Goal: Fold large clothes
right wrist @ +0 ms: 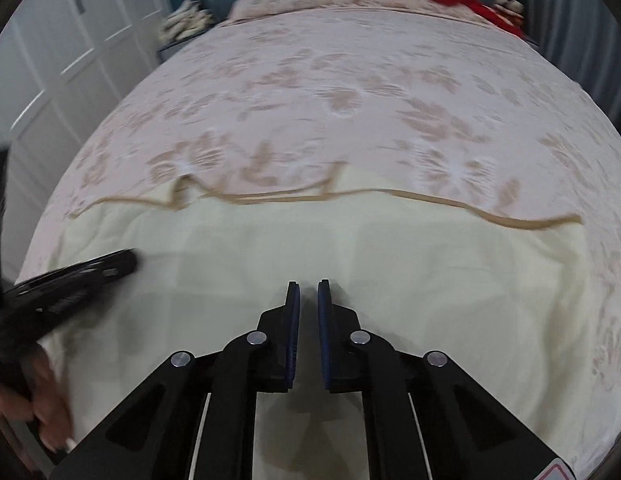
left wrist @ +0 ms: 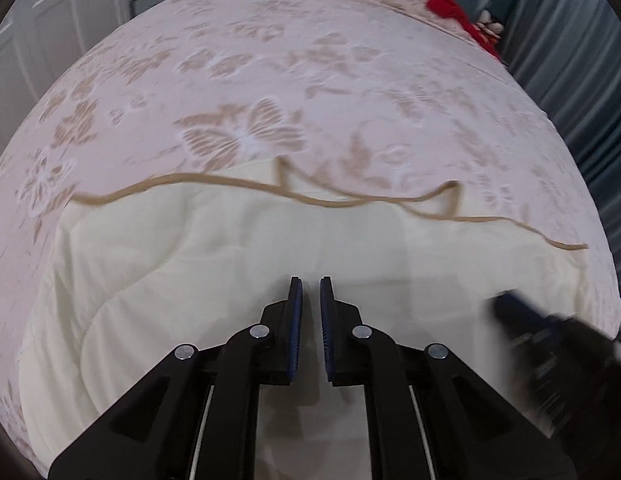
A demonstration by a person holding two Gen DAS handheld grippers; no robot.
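You're over a soft, matt cream quilt (left wrist: 214, 272) edged in tan cloth binding (left wrist: 350, 202), on a woven floral bedspread (left wrist: 270, 80); your left gripper (left wrist: 310, 292) shows matt black plastic, shiny metal pins.

A left gripper (left wrist: 311, 286), jaws nearly closed and empty, points down at a cream quilt (left wrist: 230, 264) with tan trim, spread on a floral bedspread (left wrist: 270, 80). The blurred right gripper (left wrist: 506, 308) is at right.

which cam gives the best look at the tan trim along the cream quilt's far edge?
Left wrist. The tan trim is sharp there and runs unbroken across the cream quilt, with its small loops clear. The right wrist view shows the same trim end to end, but motion blur smears it.
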